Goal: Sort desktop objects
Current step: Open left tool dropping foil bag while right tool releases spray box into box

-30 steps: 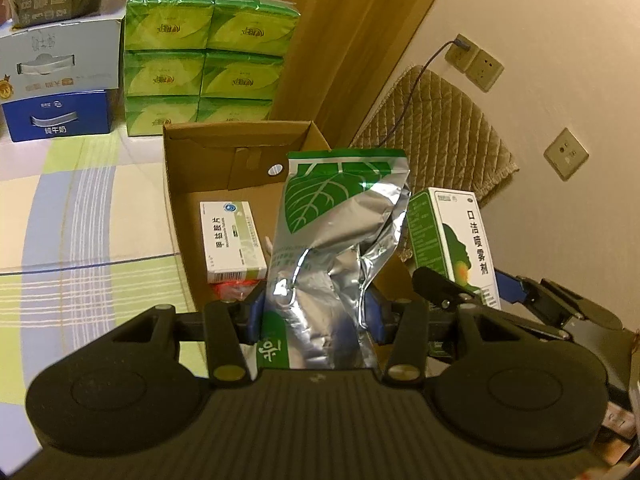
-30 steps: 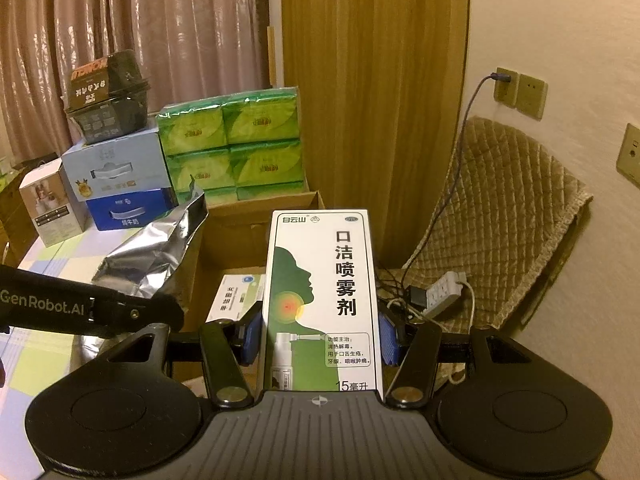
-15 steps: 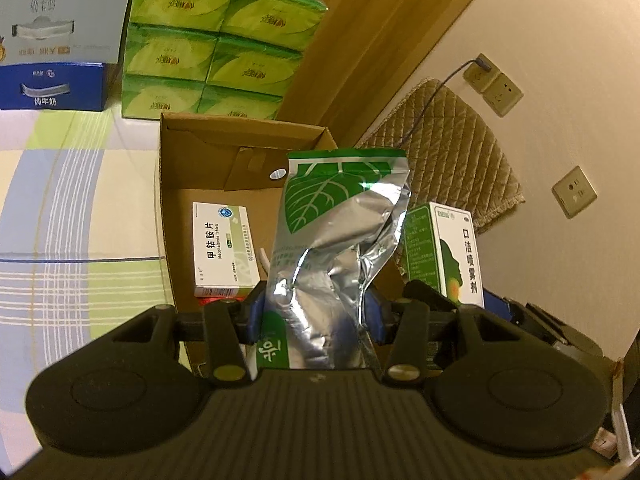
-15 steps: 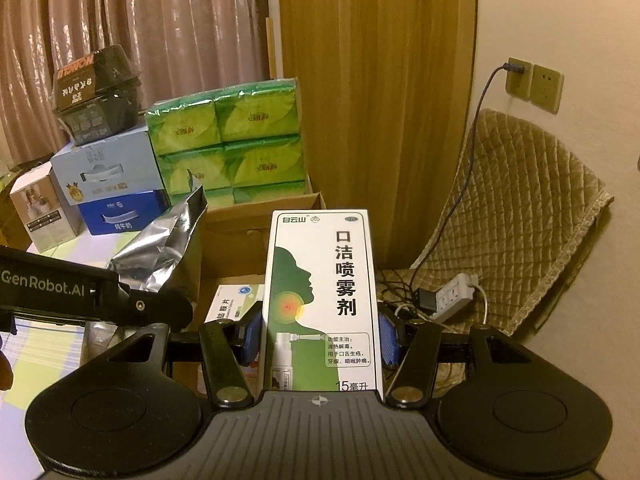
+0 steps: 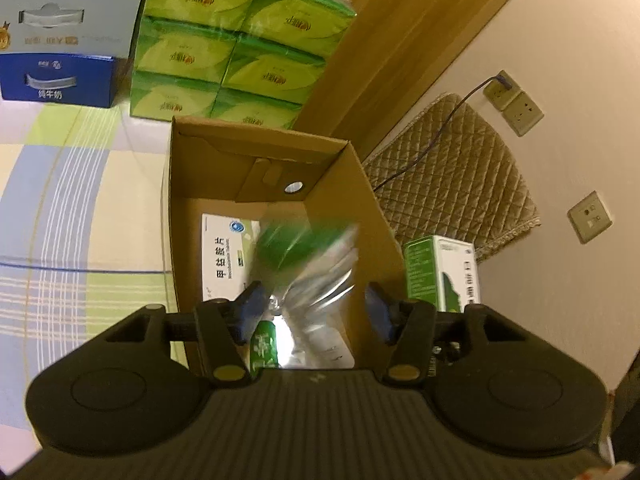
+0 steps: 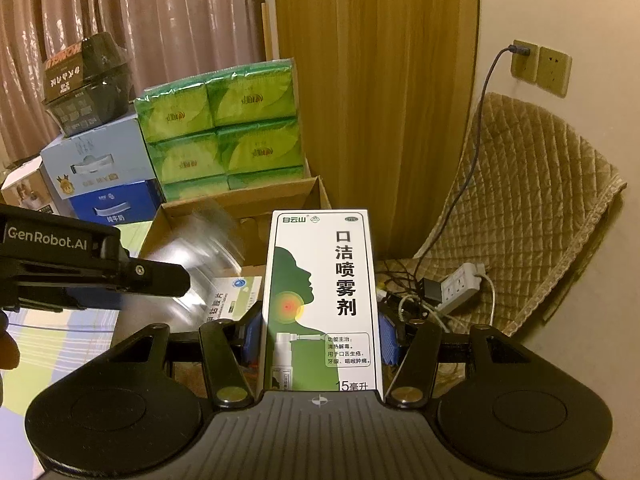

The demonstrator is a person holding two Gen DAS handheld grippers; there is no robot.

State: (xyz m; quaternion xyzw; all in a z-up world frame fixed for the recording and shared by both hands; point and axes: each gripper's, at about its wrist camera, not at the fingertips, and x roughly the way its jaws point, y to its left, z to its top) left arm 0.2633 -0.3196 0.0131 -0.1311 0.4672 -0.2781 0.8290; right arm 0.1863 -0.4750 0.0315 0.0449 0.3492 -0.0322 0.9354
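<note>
Left gripper point(image 5: 314, 308): fingers are spreading, their blue pads clear of the silver-and-green foil pouch point(image 5: 308, 276). The pouch sits between them, motion-blurred, inside the open cardboard box point(image 5: 352, 208). Pads are not pressing on it.

Cardboard box: stands on the tabletop point(image 5: 80, 208), which carries a pale checked cloth. On the box floor, at 9 o'clock from the pouch, lies a white-and-green medicine carton point(image 5: 224, 256), flat, partly covered by the pouch.

Right gripper point(image 6: 320, 336): fingers clamped on the two long sides of an upright white-and-green throat-spray box point(image 6: 320, 300), printed face toward the camera. In the left wrist view the same spray box shows at 3 o'clock of the cardboard box, outside its right wall.

Background, at 12 o'clock beyond the cardboard box: a stack of green tissue packs point(image 5: 236, 48), touching the box's far wall as far as can be told. At 9 o'clock from the stack, a grey-and-blue carton point(image 5: 60, 36). Against the wall at 2 o'clock, a quilted tan cushion point(image 5: 452, 184).
</note>
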